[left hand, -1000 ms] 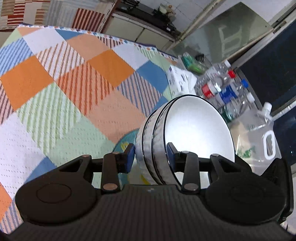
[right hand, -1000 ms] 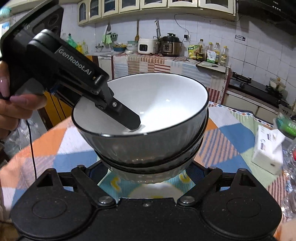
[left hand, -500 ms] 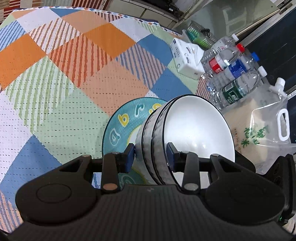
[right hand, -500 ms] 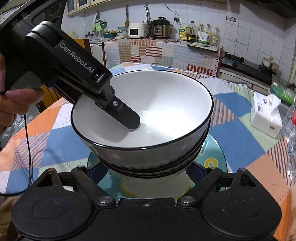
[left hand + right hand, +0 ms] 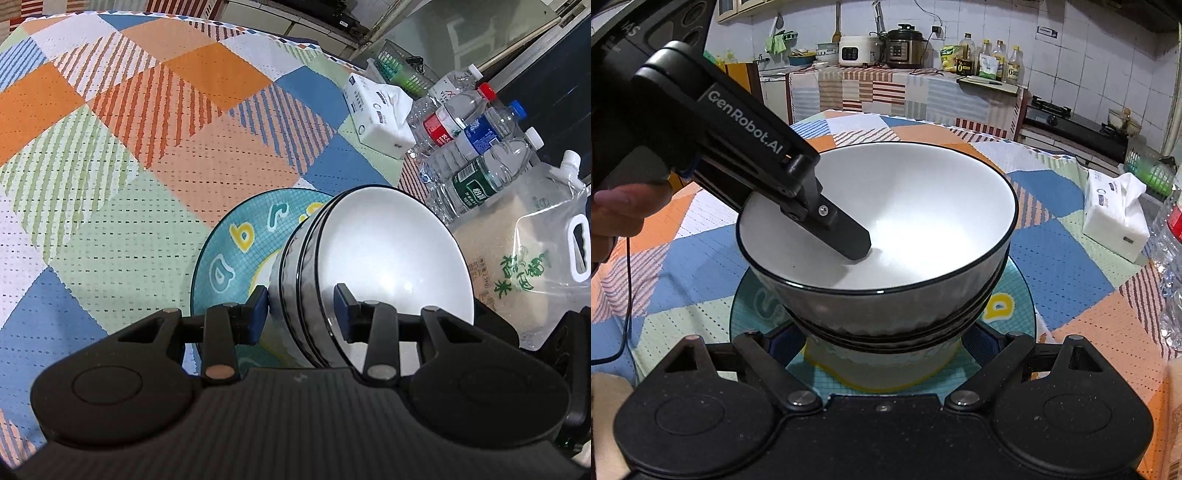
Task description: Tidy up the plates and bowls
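Observation:
A stack of nested grey bowls [image 5: 886, 295] with white insides [image 5: 388, 258] is over a teal plate with letters [image 5: 236, 236], which lies on the checked tablecloth and also shows in the right wrist view [image 5: 1015, 306]. My left gripper [image 5: 301, 314] is shut on the stack's rim, one finger inside the top bowl [image 5: 842, 232], one outside. My right gripper [image 5: 882, 339] has its jaws spread wide around the bottom of the stack; I cannot see contact. Whether the stack touches the plate is hidden.
A white tissue pack [image 5: 376, 114] [image 5: 1115, 218], several water bottles [image 5: 476, 162] and a clear bag of rice [image 5: 532, 258] crowd the table's right side. A kitchen counter with cookers and oil bottles [image 5: 908, 48] stands beyond the table.
The bowl stack, held by my left gripper, has come down toward the teal plate, which now shows more fully beneath it. Both grippers kept their grip shape.

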Demonstrator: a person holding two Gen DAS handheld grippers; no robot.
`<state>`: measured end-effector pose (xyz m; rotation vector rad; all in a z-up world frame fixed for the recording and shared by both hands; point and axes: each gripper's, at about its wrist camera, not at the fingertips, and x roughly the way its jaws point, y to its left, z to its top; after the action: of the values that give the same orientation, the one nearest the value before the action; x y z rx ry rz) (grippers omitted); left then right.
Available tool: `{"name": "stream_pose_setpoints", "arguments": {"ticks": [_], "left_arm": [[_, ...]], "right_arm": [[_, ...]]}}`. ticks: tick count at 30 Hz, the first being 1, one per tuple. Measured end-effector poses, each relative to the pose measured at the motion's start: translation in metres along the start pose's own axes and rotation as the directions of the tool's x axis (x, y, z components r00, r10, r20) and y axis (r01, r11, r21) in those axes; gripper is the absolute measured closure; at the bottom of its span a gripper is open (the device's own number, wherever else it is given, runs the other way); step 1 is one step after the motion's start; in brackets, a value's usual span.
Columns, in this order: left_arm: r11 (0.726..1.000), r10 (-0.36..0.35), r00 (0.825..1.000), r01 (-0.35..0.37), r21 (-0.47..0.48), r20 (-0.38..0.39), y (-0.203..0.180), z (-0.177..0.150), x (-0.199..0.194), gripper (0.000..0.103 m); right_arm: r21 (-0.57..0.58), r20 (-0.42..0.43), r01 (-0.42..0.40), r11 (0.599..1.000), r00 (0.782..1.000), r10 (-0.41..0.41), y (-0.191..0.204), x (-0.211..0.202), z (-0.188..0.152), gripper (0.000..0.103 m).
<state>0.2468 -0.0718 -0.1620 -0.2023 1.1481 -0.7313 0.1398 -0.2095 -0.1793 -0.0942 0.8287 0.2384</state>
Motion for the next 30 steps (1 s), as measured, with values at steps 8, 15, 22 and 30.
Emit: {"name": "stream_pose_setpoints", "arguments": {"ticks": [8, 15, 22, 30], "left_arm": [[1.0, 0.015, 1.0, -0.015, -0.017, 0.016, 0.0, -0.003, -0.001, 0.066], [0.995, 0.097, 0.993, -0.099, 0.029, 0.067, -0.019, -0.005, -0.027, 0.065], [0.968, 0.219, 0.966, -0.233, 0.097, 0.142, -0.053, -0.017, -0.062, 0.062], [0.926, 0.319, 0.929, -0.348, 0.148, 0.186, -0.098, -0.037, -0.103, 0.062]], "right_arm": [[-0.012, 0.007, 0.031, 0.999, 0.999, -0.031, 0.007, -0.002, -0.004, 0.01], [0.016, 0.011, 0.056, 0.998, 0.998, -0.056, 0.012, -0.008, -0.007, 0.01], [0.085, 0.055, 0.08, 0.993, 0.995, -0.085, 0.009, -0.047, -0.011, 0.009], [0.258, 0.033, 0.215, 0.942, 0.972, -0.231, -0.004, -0.101, 0.004, 0.007]]}}
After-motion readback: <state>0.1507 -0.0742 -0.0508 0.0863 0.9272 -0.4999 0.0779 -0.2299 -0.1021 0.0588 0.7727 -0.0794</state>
